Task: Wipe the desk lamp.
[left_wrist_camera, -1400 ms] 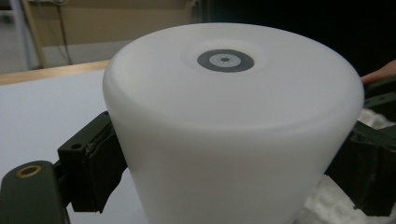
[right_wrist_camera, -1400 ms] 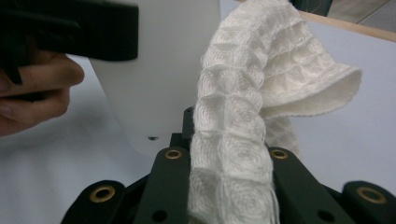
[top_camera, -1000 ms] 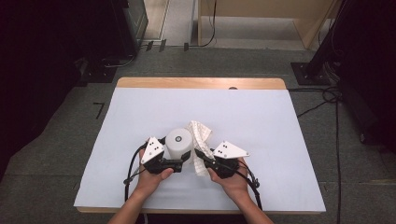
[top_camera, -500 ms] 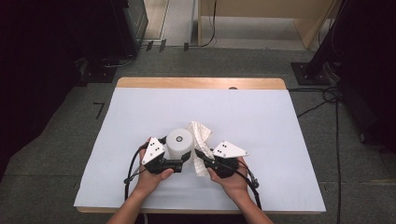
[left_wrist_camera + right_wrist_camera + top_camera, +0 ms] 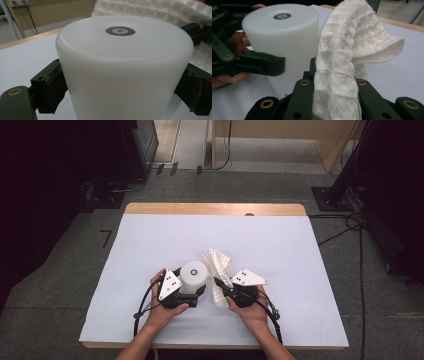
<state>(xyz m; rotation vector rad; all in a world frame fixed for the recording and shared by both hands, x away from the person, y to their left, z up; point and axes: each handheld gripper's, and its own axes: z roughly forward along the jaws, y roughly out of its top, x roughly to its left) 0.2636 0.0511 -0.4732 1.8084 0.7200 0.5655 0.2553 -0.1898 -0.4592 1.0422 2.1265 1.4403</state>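
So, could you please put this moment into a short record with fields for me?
surface: pale blue sheet over a wooden table
object 1: white matte plastic cylinder with a small grey ring on top, standing upright
object 2: cream waffle-weave cloth, draped upward, beside the cylinder
left gripper: jaws have just been opening; pads at the cylinder's two sides
right gripper: shut on the cloth

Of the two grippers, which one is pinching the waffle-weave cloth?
The right gripper: its jaws are shut on the white waffle-weave cloth, which stands up from them. The left gripper instead has its jaws around the white cylinder and has just been opening.
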